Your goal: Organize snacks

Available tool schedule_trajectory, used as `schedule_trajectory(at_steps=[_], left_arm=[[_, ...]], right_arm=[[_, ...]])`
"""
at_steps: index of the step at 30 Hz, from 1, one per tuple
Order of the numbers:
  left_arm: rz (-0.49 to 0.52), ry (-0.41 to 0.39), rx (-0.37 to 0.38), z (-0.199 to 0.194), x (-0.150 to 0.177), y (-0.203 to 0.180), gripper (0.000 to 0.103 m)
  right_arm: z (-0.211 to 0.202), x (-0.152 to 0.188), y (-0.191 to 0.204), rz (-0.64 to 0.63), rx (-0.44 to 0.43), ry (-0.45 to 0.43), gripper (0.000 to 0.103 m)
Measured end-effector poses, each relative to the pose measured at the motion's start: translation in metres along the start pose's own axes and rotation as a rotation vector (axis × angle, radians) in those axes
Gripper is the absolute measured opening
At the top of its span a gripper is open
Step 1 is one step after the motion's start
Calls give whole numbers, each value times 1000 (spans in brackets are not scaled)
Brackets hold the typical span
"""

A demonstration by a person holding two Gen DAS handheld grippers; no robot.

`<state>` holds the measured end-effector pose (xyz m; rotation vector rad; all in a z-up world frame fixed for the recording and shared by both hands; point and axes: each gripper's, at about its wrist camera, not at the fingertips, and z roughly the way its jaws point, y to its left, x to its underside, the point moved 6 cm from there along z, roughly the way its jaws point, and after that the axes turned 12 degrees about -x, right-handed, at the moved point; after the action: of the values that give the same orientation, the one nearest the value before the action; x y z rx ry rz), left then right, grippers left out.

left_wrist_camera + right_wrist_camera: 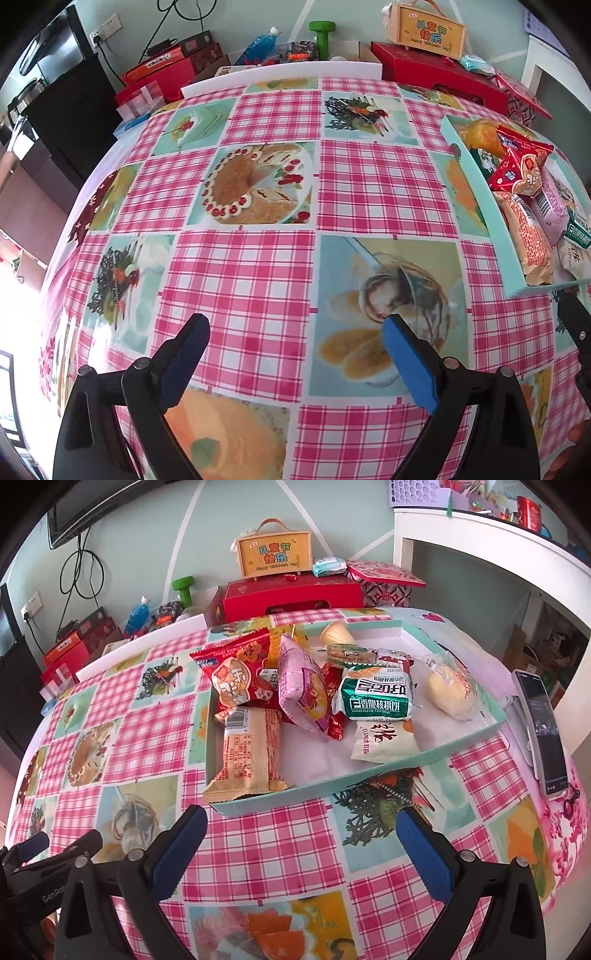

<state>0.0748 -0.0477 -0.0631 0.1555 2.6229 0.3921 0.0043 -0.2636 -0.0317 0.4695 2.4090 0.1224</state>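
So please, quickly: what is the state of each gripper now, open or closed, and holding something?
Left gripper: open, holding nothing, above the tablecloth.
Right gripper: open, holding nothing, in front of the snack tray.

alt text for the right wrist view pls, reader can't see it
A shallow teal tray full of wrapped snacks sits on a pink checked tablecloth, just beyond the open, empty right gripper. A phone lies right of the tray; red gift boxes stand behind it by the wall.
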Motion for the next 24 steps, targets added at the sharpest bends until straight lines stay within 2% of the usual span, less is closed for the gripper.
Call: schedule_trajectory(at_steps=[11,24], left_arm=[[28,11,31,22,-2,-14,95],[37,-1,72,22,-5,-20,95]], right_arm=[[16,3,-5,3,9,31,103],[25,4,-4,0,11,47,103]])
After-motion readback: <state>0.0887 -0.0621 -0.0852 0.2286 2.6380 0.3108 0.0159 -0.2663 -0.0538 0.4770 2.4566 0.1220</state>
